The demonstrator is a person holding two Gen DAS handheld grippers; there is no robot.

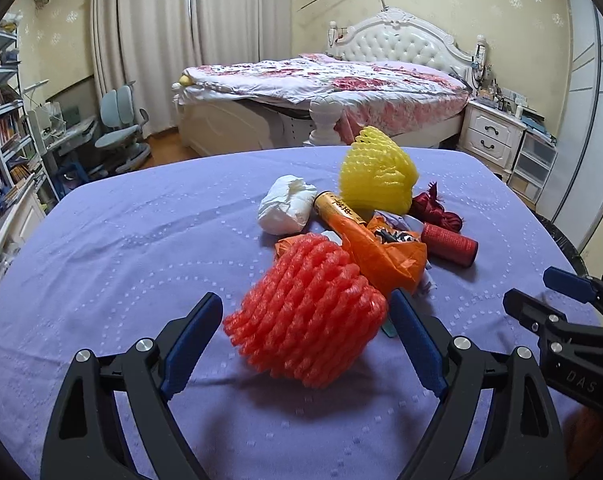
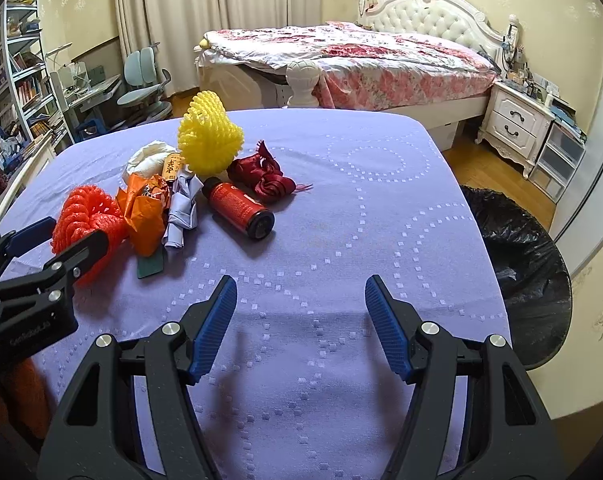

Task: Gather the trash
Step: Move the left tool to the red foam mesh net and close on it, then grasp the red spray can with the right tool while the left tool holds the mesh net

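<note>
Fingers (image 1: 415,332) spread around red foam net (image 1: 307,316); only right wrist shows bin (image 2: 529,264).

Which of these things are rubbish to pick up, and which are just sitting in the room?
Rubbish for the job: red foam net, yellow foam net, white tissue wad, orange wrapper, gold tube, red bottle, red ribbon, black trash bag.

Just there: bed, desk chair, nightstand, bookshelf.

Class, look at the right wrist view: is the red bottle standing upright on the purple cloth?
No. The red bottle lies on its side on the purple cloth, its dark cap end facing the camera.
</note>
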